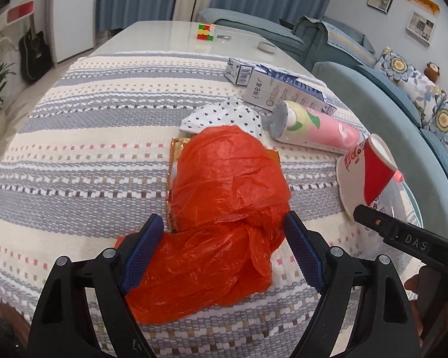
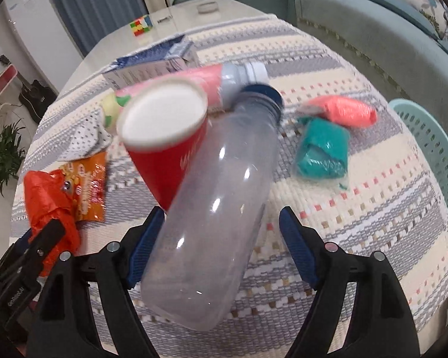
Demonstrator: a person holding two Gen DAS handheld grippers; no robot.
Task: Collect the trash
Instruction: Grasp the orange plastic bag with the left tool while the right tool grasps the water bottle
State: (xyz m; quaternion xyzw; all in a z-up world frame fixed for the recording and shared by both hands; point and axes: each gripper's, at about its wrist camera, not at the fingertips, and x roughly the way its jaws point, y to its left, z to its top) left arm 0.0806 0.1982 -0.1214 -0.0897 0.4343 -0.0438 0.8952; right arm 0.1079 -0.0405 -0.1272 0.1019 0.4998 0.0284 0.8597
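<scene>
Right wrist only: teal basket [image 2: 433, 155].

Both views are evenly and softly lit by diffuse daylight, and only faint shadows are cast on the woven tablecloth [image 1: 83, 137]. Strong fisheye bending and dark vignetted corners are seen at the edges. The left wrist view is sharp. The right wrist view is smeared by motion blur, and white glints are reflected on the clear plastic bottle [image 2: 215, 208].
</scene>
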